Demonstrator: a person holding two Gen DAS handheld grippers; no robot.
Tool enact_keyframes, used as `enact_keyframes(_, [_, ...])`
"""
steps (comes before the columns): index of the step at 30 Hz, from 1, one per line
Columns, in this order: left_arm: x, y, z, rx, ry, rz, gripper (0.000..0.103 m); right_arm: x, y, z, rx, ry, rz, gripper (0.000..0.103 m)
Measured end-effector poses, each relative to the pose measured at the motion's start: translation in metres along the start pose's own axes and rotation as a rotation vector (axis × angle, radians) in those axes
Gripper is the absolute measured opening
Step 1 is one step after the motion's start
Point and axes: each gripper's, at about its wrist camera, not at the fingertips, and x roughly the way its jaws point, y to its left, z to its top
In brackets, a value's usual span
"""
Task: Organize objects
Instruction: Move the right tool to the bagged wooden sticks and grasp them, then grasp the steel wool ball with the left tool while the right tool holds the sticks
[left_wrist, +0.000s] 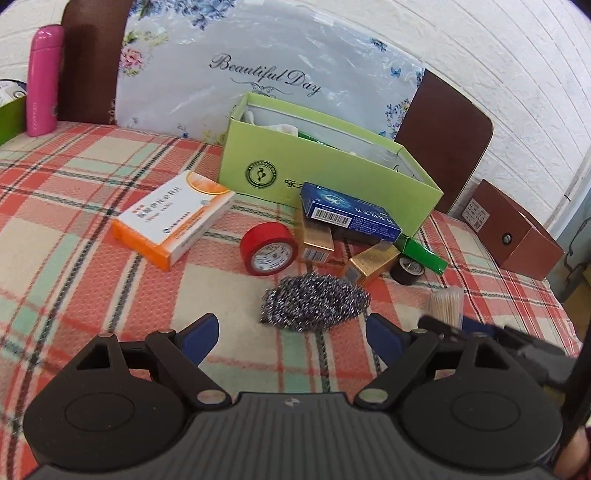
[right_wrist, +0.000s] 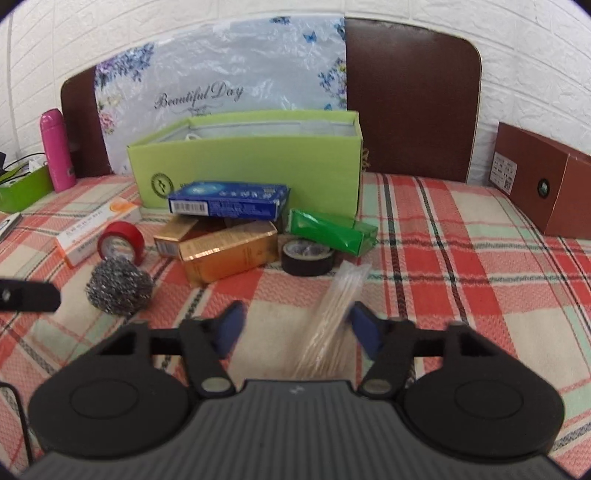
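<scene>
Both hand-held grippers hang low over a plaid cloth (right_wrist: 461, 229), apparently so each can work one side of the clutter; whether a counter or a bed lies under it cannot be told. At the bottom of its own view the right hand-held gripper (right_wrist: 293, 328) has a clear packet of thin wooden sticks (right_wrist: 332, 321) between its blue pads; the right pad sits against the packet's edge and the left stands clear, so the jaws look part closed and not yet clamped. That packet lies lengthwise along the gripper's line, which probably suits a grip across its narrow width. In the left wrist view the left hand-held gripper (left_wrist: 291, 332) has its jaws wide apart and holds nothing; a steel wool scourer (left_wrist: 314, 301) sits just beyond its fingertips, centre frame, a likely next pick.

An open green box (right_wrist: 251, 166) stands at the back, upper centre, and is likely the goal, since other things already show inside it. Crowded against its front are a blue carton (right_wrist: 229, 201) resting on two gold boxes (right_wrist: 229, 251), a green packet (right_wrist: 332, 232) to the right, a black tape roll (right_wrist: 308, 256) and a red tape roll (right_wrist: 122, 242); an orange and white carton (left_wrist: 173, 216) lies apart to the left. A pink flask (left_wrist: 44, 79) at upper left and a brown box (right_wrist: 543, 181) at far right stand well clear.
</scene>
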Motion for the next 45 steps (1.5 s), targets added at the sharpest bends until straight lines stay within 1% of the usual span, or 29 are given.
enact_keyframes(1, [0.005,-0.002,0.002,-0.005,0.006,-0.003,0.090,-0.001,-0.002,-0.003,0.003,0.003,-0.004,0.039])
enact_keyframes(2, [0.010,-0.005,0.005,-0.005,0.009,-0.003,0.090,-0.003,-0.005,-0.006,0.009,0.004,-0.005,0.030])
enact_keyframes(5, [0.019,-0.014,0.013,0.035,-0.001,-0.031,0.090,-0.012,-0.014,-0.014,0.040,0.020,0.021,0.024])
enact_keyframes(8, [0.032,-0.024,0.023,0.084,-0.018,-0.036,0.090,-0.022,-0.017,-0.020,0.040,0.026,0.034,0.024])
enact_keyframes(10, [0.043,-0.025,0.026,0.101,-0.002,-0.029,0.090,-0.026,-0.018,-0.021,0.053,0.030,0.043,0.024])
enact_keyframes(11, [0.049,-0.024,0.026,0.103,0.020,-0.037,0.086,-0.028,-0.018,-0.021,0.060,0.032,0.047,0.024])
enact_keyframes(12, [0.052,-0.023,0.025,0.102,0.050,-0.051,0.075,-0.029,-0.019,-0.021,0.066,0.032,0.049,0.024])
enact_keyframes(13, [0.054,-0.021,0.021,0.102,0.074,-0.055,0.070,-0.030,-0.019,-0.021,0.070,0.033,0.050,0.024])
enact_keyframes(14, [0.052,-0.021,0.016,0.108,0.078,-0.052,0.069,-0.030,-0.019,-0.020,0.072,0.032,0.052,0.024])
enact_keyframes(17, [0.036,-0.022,0.000,0.156,0.051,-0.052,0.069,-0.031,-0.019,-0.018,0.080,0.031,0.060,0.024])
enact_keyframes(22, [0.015,-0.025,-0.019,0.158,0.029,-0.038,0.069,-0.029,-0.015,-0.018,0.084,0.029,0.074,0.025])
enact_keyframes(23, [0.013,-0.026,-0.020,0.159,0.028,-0.035,0.069,-0.029,-0.015,-0.018,0.084,0.030,0.076,0.028])
enact_keyframes(24, [0.012,-0.028,-0.021,0.165,0.030,-0.036,0.069,-0.029,-0.014,-0.018,0.084,0.030,0.077,0.031])
enact_keyframes(28, [0.010,-0.030,-0.022,0.172,0.045,-0.046,0.069,-0.028,-0.015,-0.020,0.093,0.037,0.073,0.033])
enact_keyframes(30, [0.009,-0.029,-0.022,0.174,0.057,-0.046,0.069,-0.028,-0.016,-0.020,0.102,0.037,0.066,0.037])
enact_keyframes(32, [0.006,-0.027,-0.025,0.175,0.064,-0.047,0.069,-0.028,-0.017,-0.019,0.105,0.034,0.057,0.039])
enact_keyframes(34, [0.006,-0.023,-0.027,0.163,0.071,-0.044,0.069,-0.026,-0.017,-0.017,0.104,0.028,0.053,0.039])
enact_keyframes(35, [0.007,-0.021,-0.028,0.150,0.074,-0.042,0.071,-0.025,-0.017,-0.016,0.104,0.027,0.048,0.039])
enact_keyframes(37, [0.010,-0.018,-0.029,0.117,0.088,-0.045,0.071,-0.022,-0.016,-0.014,0.105,0.026,0.044,0.039])
enact_keyframes(38, [0.011,-0.017,-0.029,0.108,0.090,-0.047,0.071,-0.021,-0.014,-0.013,0.102,0.027,0.046,0.039])
enact_keyframes(40, [0.010,-0.019,-0.029,0.127,0.087,-0.046,0.070,-0.019,-0.011,-0.013,0.089,0.032,0.058,0.039])
enact_keyframes(42, [0.010,-0.021,-0.029,0.140,0.085,-0.047,0.064,-0.020,-0.008,-0.013,0.078,0.033,0.066,0.032])
enact_keyframes(44, [0.009,-0.020,-0.030,0.133,0.084,-0.049,0.061,-0.019,-0.007,-0.014,0.072,0.038,0.072,0.024])
enact_keyframes(45, [0.009,-0.020,-0.030,0.131,0.083,-0.050,0.059,-0.020,-0.007,-0.014,0.074,0.039,0.076,0.024])
